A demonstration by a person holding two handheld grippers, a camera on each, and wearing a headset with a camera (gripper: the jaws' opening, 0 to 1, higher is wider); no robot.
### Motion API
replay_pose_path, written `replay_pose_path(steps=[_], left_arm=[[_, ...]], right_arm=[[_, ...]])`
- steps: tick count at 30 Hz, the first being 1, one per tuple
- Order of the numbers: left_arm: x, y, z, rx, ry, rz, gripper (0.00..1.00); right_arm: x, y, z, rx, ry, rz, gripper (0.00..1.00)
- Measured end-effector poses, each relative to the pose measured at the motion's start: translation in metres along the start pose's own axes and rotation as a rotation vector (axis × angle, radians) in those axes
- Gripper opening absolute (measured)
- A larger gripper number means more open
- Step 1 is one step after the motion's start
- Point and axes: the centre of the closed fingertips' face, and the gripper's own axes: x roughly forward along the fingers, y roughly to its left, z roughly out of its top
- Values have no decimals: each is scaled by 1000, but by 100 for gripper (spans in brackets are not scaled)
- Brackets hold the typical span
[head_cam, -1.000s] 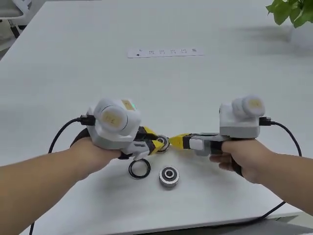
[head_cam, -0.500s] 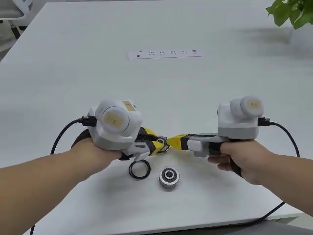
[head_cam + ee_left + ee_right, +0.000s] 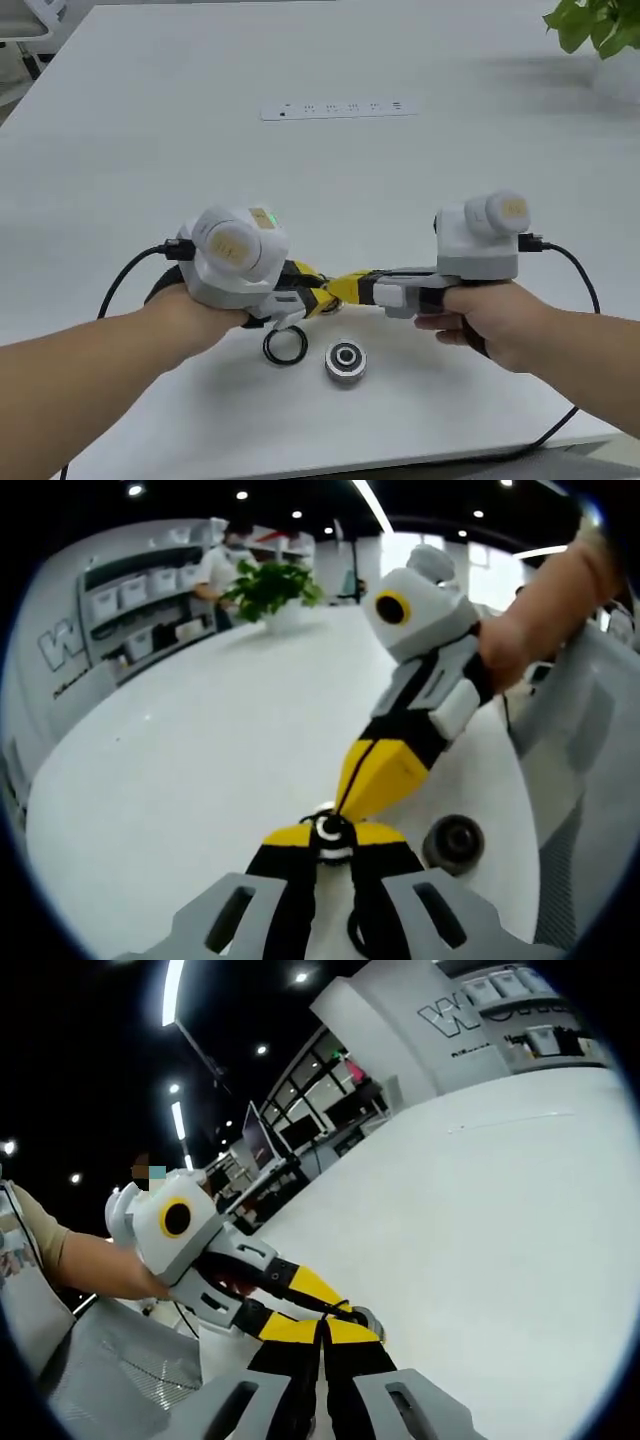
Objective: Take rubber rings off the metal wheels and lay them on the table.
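Held level, tip to tip, my left gripper (image 3: 320, 298) clamps a metal wheel (image 3: 330, 831) while my right gripper (image 3: 337, 291), jaws together, touches it.

Blk ring (image 3: 286, 345) lies flat beside wheel (image 3: 346, 361); 2nd wheel (image 3: 329, 828) in left gripper (image 3: 318, 298).

Smooth matt white on the table (image 3: 150, 150), with a soft sheen only. Dull black rubber for the loose ring (image 3: 286, 345). Beside it, bright polished metal on the wheel (image 3: 346, 361), inside a matt dark rubber band. Smooth white plastic on the shells of the left gripper (image 3: 331, 832) and right gripper (image 3: 322, 1328), with yellow and black plastic on the jaws. Shiny metal also on the small wheel (image 3: 366, 1319) between the left jaws.
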Motion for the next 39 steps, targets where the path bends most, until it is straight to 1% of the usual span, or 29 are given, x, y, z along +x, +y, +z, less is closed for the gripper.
replay_pose_path(steps=[1,4,6,10,17,21,24,28,31,33,39], left_arm=[[0,0,0,-3,-1,1,13],[0,0,0,-9,-3,2,13],[0,0,1,-12,-5,5,13],[0,-1,1,-5,-4,5,13],[-2,-2,1,-3,6,-7,16],[-6,-6,-2,-9,9,-36,21],[-11,-8,-2,-15,4,-46,22],[-20,-10,5,-23,-21,-51,25],[-29,-11,9,-23,-36,-54,27],[-33,-9,10,-21,-44,-58,28],[-49,-12,13,-28,-65,-58,34]], right_arm=[[-1,0,0,9,-2,3,0],[-1,2,-2,4,3,4,0],[-3,-4,-3,-14,14,-26,0],[-4,-8,-6,-32,30,-49,0],[-4,-7,-5,-39,34,-50,0],[-5,-5,-3,-29,30,-48,0],[-6,-3,-1,-29,24,-43,0],[-6,-1,2,-29,20,-35,0],[-7,6,5,-21,10,-23,0],[-7,9,8,-17,1,-11,0],[-8,18,11,-17,-12,5,0]])
